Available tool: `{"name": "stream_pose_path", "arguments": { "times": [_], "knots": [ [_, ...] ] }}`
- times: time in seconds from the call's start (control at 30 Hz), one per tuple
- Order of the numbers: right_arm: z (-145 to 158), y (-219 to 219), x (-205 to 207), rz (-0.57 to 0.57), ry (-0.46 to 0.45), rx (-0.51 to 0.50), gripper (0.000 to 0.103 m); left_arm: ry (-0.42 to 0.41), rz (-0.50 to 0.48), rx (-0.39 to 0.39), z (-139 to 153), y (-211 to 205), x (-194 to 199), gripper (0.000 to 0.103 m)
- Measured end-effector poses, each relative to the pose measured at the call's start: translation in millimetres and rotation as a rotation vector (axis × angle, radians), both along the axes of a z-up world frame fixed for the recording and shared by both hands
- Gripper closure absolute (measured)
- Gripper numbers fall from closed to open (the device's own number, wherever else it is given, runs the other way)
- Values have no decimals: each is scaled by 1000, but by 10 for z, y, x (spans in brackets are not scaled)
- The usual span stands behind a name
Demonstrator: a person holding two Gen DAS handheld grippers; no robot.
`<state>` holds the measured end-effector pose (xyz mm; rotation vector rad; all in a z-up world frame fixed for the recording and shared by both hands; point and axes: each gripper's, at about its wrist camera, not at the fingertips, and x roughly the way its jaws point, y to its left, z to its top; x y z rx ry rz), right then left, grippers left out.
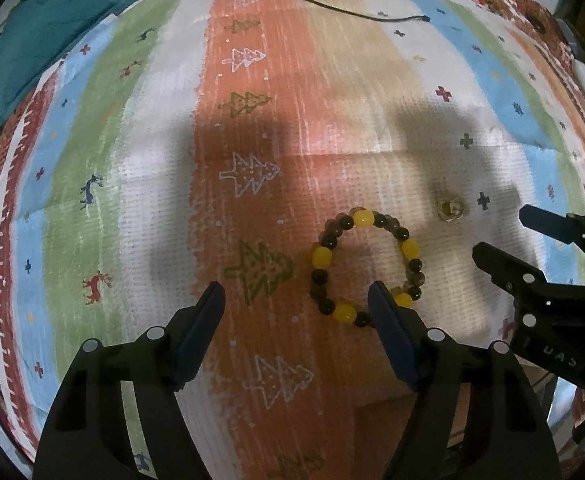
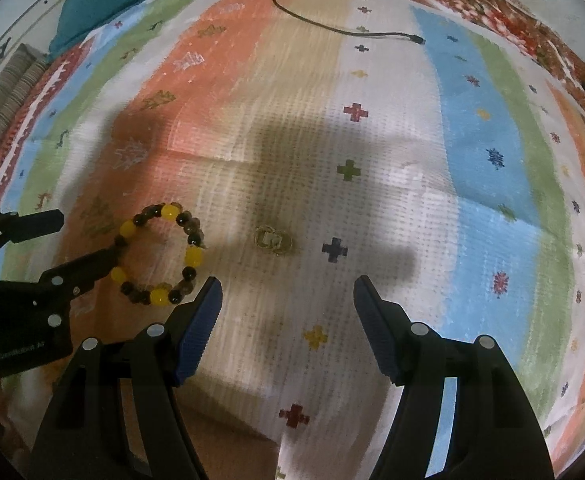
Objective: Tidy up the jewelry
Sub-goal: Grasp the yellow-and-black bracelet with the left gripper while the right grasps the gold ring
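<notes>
Left gripper [image 1: 296, 296] fingers spread, empty; bracelet [image 1: 366, 266] at one o'clock, touching the right finger, so closing may nudge it aside. Right gripper [image 2: 286, 290] wide, empty; ring [image 2: 273, 240] at twelve, may snag the cloth [image 2: 432, 160].

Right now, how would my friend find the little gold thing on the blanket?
Look at the white stripe of the striped blanket. Beside the beaded bracelet lies the small gold piece, near a dark blue cross. It is tiny, plain gold metal, with no yellow or dark beads.
</notes>
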<state>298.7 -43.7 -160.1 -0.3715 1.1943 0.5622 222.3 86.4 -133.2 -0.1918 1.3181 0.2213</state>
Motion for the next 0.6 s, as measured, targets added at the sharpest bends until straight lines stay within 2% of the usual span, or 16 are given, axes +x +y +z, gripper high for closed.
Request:
{"name": "stream_pose_path", "arguments": {
  "times": [0.27, 0.37, 0.53, 0.6],
  "knots": [
    [-131, 97, 114, 1, -1, -22, 35, 20, -12, -7, -82, 6, 49, 38],
    [-177, 135, 168, 2, 8, -25, 43, 38, -19, 0, -149, 2, 73, 40],
    [-272, 190, 227, 11, 12, -41, 43, 32, -43, -14, -154, -15, 126, 41],
    [-280, 221, 229, 19, 1, -49, 43, 36, -46, -13, -168, -21, 153, 45]
  ]
}}
